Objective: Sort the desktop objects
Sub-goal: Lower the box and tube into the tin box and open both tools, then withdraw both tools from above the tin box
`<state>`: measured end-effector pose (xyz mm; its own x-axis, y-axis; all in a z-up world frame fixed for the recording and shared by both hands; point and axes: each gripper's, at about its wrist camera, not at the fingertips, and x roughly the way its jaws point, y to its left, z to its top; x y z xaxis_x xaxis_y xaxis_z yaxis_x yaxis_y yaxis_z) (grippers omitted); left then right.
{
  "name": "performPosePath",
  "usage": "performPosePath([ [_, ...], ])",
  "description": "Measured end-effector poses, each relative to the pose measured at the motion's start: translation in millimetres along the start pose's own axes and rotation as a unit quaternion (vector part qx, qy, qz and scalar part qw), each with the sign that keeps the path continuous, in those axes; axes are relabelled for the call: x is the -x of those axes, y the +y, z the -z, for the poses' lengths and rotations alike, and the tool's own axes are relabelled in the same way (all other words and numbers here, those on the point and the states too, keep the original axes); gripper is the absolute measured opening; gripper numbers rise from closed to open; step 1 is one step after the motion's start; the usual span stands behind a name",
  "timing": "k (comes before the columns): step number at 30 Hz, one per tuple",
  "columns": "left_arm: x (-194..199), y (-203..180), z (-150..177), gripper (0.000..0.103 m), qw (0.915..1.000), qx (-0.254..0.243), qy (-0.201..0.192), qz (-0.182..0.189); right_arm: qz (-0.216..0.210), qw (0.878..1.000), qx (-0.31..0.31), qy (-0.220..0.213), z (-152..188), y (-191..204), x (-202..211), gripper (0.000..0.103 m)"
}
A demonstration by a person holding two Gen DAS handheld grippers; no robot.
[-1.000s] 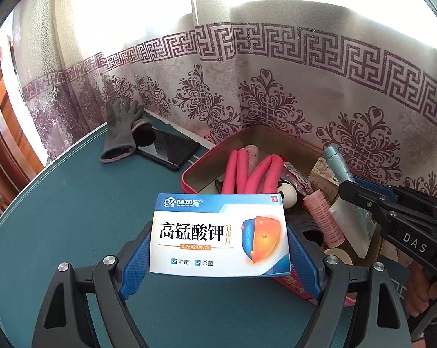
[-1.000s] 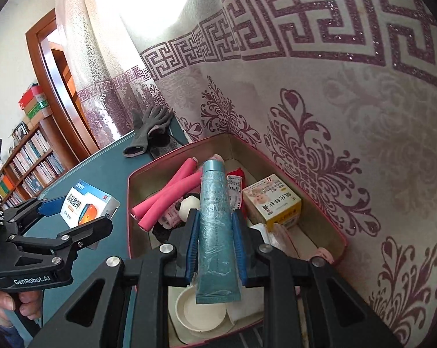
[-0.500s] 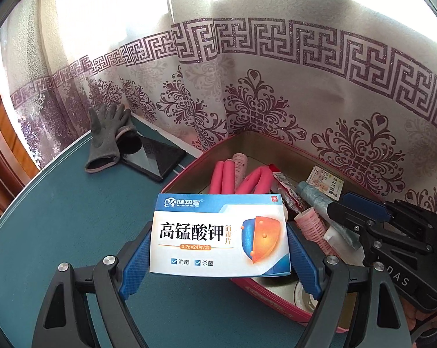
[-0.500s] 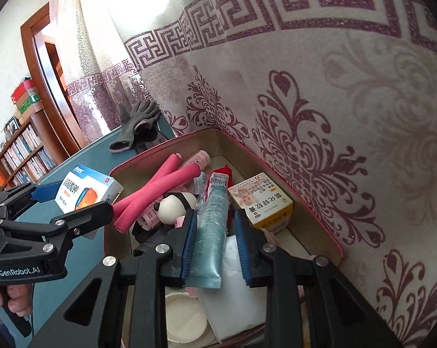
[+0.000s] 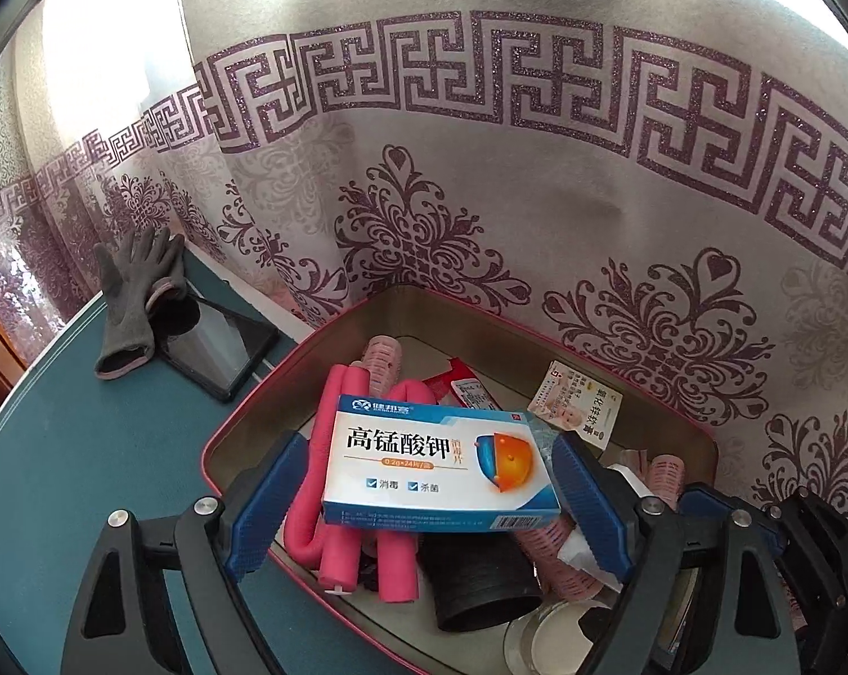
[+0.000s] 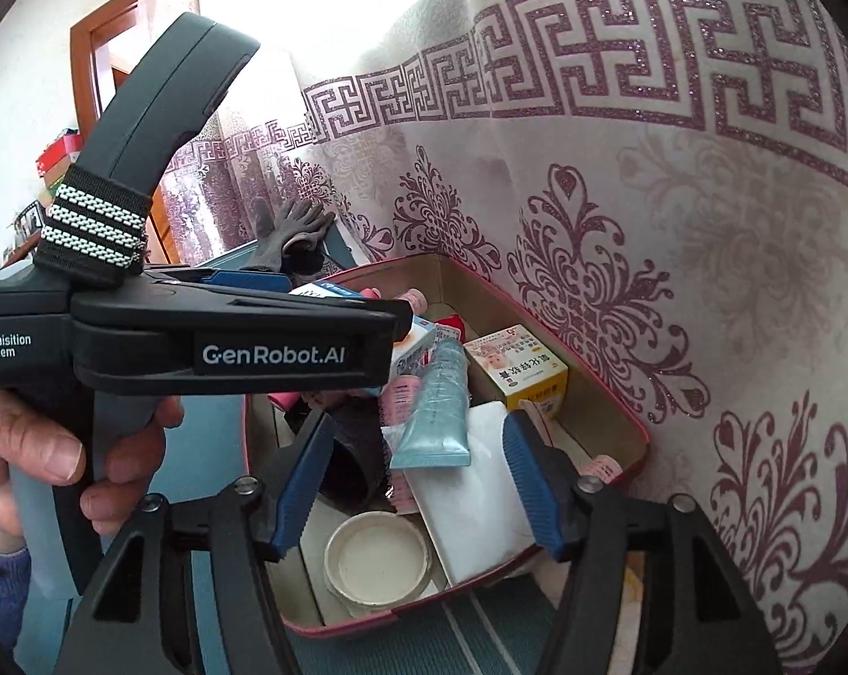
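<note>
Over the red tin (image 5: 238,422) on the counter (image 5: 86,450), both tools are letting go of their loads. The left tool (image 5: 424,484) is spreading its blue pads, and the white and blue pill box (image 5: 440,455) sits between them with a gap on each side. The pads do not press it. It looks like the pill box rests on the pink foam rollers (image 5: 339,506) in the tin, or is about to drop onto them, but I cannot tell which. Its long side runs across, from one pad to the other.

The right tool (image 6: 418,484) is also opening. The light blue tube (image 6: 435,405) lies just ahead of it, between the pads but not touched by them. The tube points away from the tool, with its flat end nearest. It lies on a white packet (image 6: 480,484) in the tin, beside the yellow box (image 6: 519,371).

So both things seem to be in the tin now. I think the next thing to sort is the grey glove (image 5: 131,298), or the dark tablet (image 5: 215,343) under it. They lie far off to the left on the counter, well apart from the tin. The left tool is on that side, so it is the nearer one. It would have to pull back and swing left.
</note>
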<state>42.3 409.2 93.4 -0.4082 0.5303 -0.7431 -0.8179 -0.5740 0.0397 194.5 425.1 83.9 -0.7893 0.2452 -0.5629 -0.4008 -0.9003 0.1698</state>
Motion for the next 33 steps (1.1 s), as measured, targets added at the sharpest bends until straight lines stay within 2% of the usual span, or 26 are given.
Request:
performPosePath([
  [2, 4, 2, 4, 0.103, 0.9999, 0.0, -0.009, -0.006, 0.0, 1.0, -0.007, 0.001, 2, -2, 0, 0.077],
  [7, 11, 11, 14, 0.103, 0.9993, 0.004, -0.009, -0.036, -0.004, 1.0, -0.023, 0.009, 5, -5, 0, 0.081],
  [15, 37, 23, 27, 0.103, 0.9964, 0.039, -0.033, -0.068, -0.007, 0.999, -0.031, 0.018, 9, -4, 5, 0.088],
  [20, 46, 25, 36, 0.103, 0.9958, 0.048, -0.028, -0.073, -0.01, 0.999, -0.037, 0.011, 12, -1, 14, 0.102],
  [23, 50, 27, 42, 0.103, 0.9951, 0.056, -0.022, -0.078, -0.008, 0.999, -0.031, 0.013, 14, 3, 19, 0.102],
  [33, 54, 31, 65, 0.103, 0.9944, 0.089, -0.006, -0.056, 0.012, 0.999, -0.013, 0.04, 33, 13, 28, 0.102],
])
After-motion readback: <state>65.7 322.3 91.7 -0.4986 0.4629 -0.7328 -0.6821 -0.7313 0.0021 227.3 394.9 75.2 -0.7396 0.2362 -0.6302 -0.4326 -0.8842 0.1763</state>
